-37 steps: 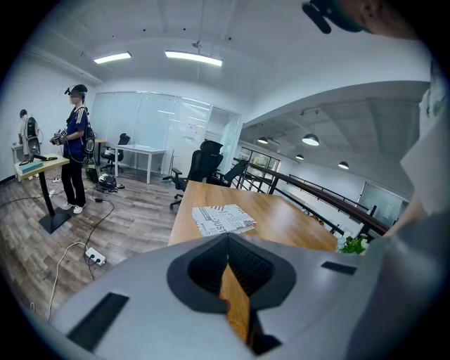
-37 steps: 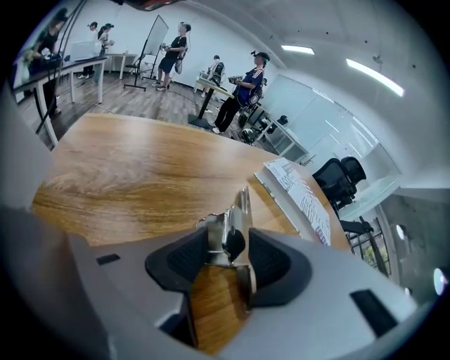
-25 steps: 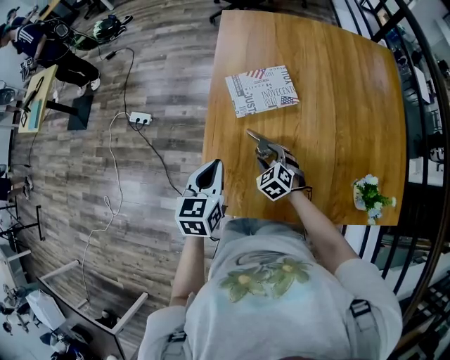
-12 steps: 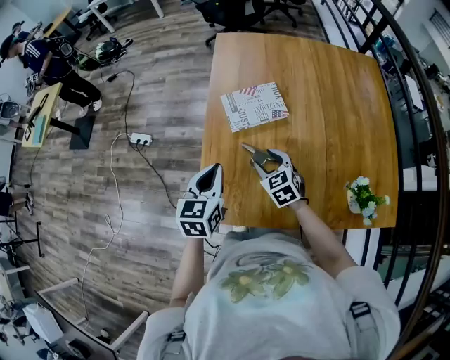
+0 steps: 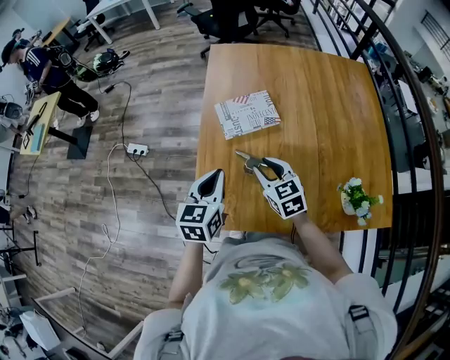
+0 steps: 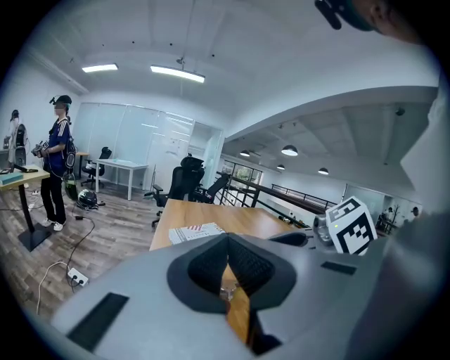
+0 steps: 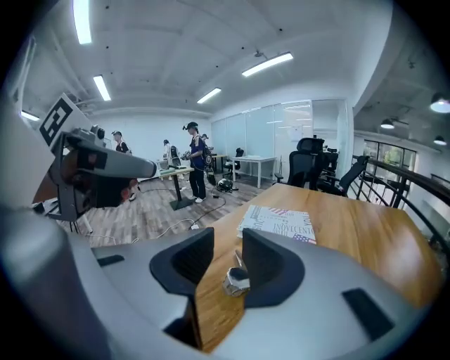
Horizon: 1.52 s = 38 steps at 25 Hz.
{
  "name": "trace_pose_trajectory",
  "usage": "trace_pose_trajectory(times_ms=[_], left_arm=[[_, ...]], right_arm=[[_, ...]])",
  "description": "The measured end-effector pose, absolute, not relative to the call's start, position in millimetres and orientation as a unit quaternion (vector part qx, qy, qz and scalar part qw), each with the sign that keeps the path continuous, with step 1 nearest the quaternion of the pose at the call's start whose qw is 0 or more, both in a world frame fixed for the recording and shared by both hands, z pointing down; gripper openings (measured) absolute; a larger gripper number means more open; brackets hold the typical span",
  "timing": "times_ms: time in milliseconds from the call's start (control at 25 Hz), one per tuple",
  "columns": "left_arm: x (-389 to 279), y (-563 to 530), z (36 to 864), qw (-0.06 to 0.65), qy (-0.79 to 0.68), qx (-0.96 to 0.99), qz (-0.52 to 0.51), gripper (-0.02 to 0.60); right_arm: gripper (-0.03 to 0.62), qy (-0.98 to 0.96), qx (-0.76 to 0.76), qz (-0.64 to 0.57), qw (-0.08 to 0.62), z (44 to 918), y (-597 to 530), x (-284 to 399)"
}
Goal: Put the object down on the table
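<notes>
Since a second ago: the right gripper (image 5: 261, 166) has swung so its marker cube sits further right and nearer the table's near edge, with the jaws aimed left and away from the person. The head view has tilted to take in more of the far room. The left gripper (image 5: 215, 174) has kept its place.

Surface: glossy orange-brown wooden table (image 5: 323, 105), with rounded corners. The flat printed booklet with stars-and-stripes patches (image 5: 246, 114) lies towards the far-left part. The small white pot of green leaves and white flowers (image 5: 355, 197) stands near the near-right corner, well apart from the rest.

Task item: the small silver metal object with a hexagonal head and thin shank (image 5: 245, 160) is low over the tabletop, in the near-left area, near the booklet but clear of it. I cannot tell whether it touches the wood.

Right gripper: jaws are closing with the metal object between them. In the right gripper view it sits against the right-hand pad, with a gap of bare wood to the other pad, so there is no pinch.

Left gripper: pads are pressed together with nothing between them. It is held off the table's near-left edge, over the floor.

Room: grey wood-plank floor (image 5: 140, 176) with a white power strip (image 5: 138, 149) and trailing cables. Black office chairs (image 5: 225, 14) stand beyond the far edge. A black metal railing (image 5: 415, 140) runs along the right. A person in dark clothes with a headset (image 5: 42, 67) stands at far left beside a small wooden desk (image 5: 39, 119). The gripper views show ceiling strip lights (image 7: 267, 63) and glass partitions (image 7: 281, 133).
</notes>
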<state>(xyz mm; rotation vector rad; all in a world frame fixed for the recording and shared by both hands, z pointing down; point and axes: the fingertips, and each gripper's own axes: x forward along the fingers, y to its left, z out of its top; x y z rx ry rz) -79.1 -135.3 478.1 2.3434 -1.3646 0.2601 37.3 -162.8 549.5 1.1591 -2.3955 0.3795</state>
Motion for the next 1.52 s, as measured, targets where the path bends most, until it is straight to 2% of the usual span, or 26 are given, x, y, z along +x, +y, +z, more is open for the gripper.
trace_pose_trajectory(times_ms=[360,640,1520], left_arm=[[-66,-128,479,0.204,-0.473,0.851,0.101,0.014],[-59,-124,477,0.202,-0.466,0.855,0.103,0.014],[-56,-112,478,0.2,-0.467,0.854,0.106,0.014]], right_arm=[[0.009,-0.879,0.418,0.146,0.176,520,-143,38],[0.008,-0.892,0.403,0.146,0.144,501,-129,37],[0.006,-0.897,0.389,0.145,0.154,499,-111,31]])
